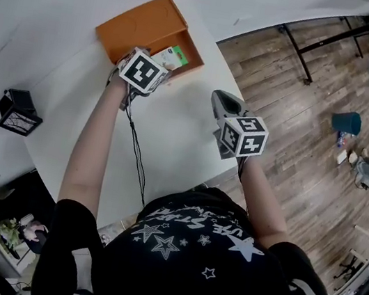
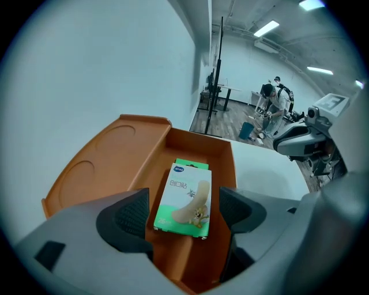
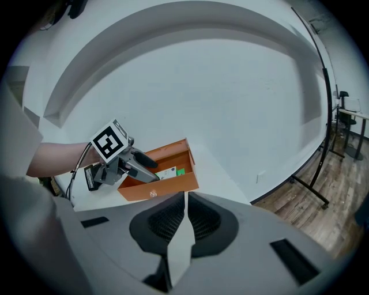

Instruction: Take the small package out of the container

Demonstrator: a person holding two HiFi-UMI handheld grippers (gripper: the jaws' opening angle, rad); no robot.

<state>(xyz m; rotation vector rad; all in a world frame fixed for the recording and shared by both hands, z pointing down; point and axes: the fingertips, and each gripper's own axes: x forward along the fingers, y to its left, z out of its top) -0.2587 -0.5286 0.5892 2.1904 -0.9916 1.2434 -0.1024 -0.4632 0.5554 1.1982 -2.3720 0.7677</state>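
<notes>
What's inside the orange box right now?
One small green-and-white package lies in the orange box. Nothing else shows. The left gripper hides the box's near end, and the package covers the floor beneath it.

Container (image 2: pixel 226 164) is open-topped at centre of the left gripper view, with its lid (image 2: pixel 104 167) folded flat to the left. Narrow gaps run between the walls and the package (image 2: pixel 184 199). Left gripper (image 2: pixel 183 212) jaws stand wide astride it, not touching; whether they fit inside the walls, hard to tell.

In the head view the table (image 1: pixel 173 131) is bare at centre and a cable (image 1: pixel 135 147) trails down it. Right gripper (image 1: pixel 222 104) sits to the right, apart from the container.
</notes>
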